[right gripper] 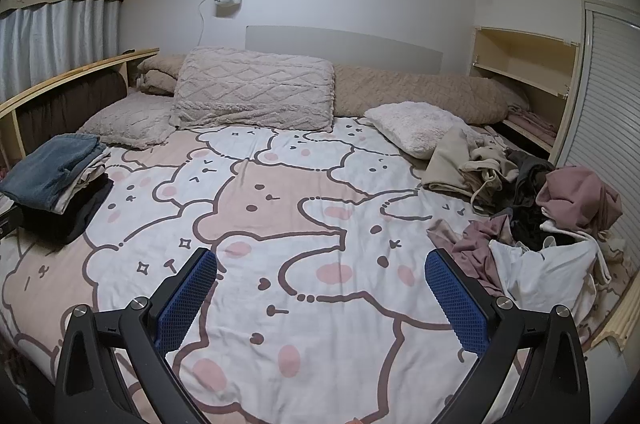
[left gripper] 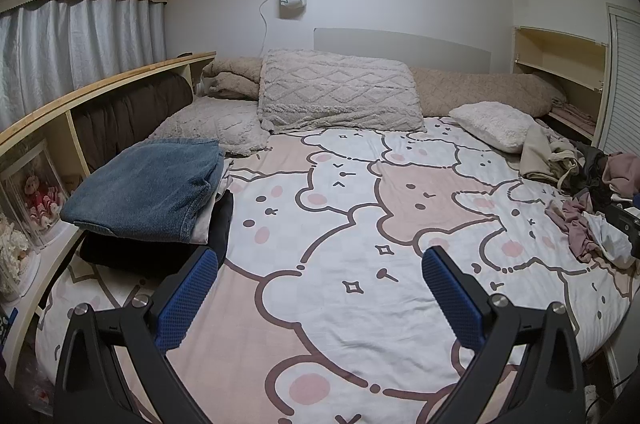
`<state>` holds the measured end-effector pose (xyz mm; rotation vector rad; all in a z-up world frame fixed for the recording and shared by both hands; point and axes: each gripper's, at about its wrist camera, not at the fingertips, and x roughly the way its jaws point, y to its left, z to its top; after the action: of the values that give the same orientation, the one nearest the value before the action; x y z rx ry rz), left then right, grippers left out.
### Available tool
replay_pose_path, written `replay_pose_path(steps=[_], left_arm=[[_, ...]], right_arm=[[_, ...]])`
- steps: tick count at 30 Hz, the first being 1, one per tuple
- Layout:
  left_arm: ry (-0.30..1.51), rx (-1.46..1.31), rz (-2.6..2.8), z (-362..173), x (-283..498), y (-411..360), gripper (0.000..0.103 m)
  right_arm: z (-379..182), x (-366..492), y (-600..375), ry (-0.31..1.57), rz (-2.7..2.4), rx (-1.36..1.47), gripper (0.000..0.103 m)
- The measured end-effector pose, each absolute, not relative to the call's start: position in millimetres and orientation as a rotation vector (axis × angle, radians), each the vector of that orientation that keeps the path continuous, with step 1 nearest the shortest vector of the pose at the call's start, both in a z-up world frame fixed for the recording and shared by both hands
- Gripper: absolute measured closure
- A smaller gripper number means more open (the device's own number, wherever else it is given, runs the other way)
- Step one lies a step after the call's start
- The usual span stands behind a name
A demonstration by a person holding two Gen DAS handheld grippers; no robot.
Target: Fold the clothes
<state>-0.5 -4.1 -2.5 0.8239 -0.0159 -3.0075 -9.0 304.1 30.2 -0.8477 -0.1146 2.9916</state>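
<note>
Both hand-held grippers hung empty over the bed, between a folded stack and an unsorted heap.

At the left of the frame, the folded stack topped by blue denim (left gripper: 148, 184) lay on the bear-print pink and white bedsheet (left gripper: 340, 244). The left hand-held gripper (left gripper: 320, 264) and right hand-held gripper (right gripper: 320, 266) both had their blue-padded jaws spread wide, holding nothing. At the right edge sat the rumpled heap of mauve, white, beige and dark garments (right gripper: 540, 224), all soft, light and limp; I judged the white cloth's (right gripper: 548, 272) near edge best to pinch, since loose fabric would sag and drag its neighbours.
</note>
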Motion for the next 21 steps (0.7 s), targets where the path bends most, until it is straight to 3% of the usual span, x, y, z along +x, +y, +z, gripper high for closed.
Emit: replay_pose_path(steps=[21], left_arm=[[0.007, 0.862, -3.002, -9.6, -8.7, -1.4, 0.0]], right_arm=[[18.1, -17.1, 313.6, -0.1, 2.946, -0.903, 0.0]])
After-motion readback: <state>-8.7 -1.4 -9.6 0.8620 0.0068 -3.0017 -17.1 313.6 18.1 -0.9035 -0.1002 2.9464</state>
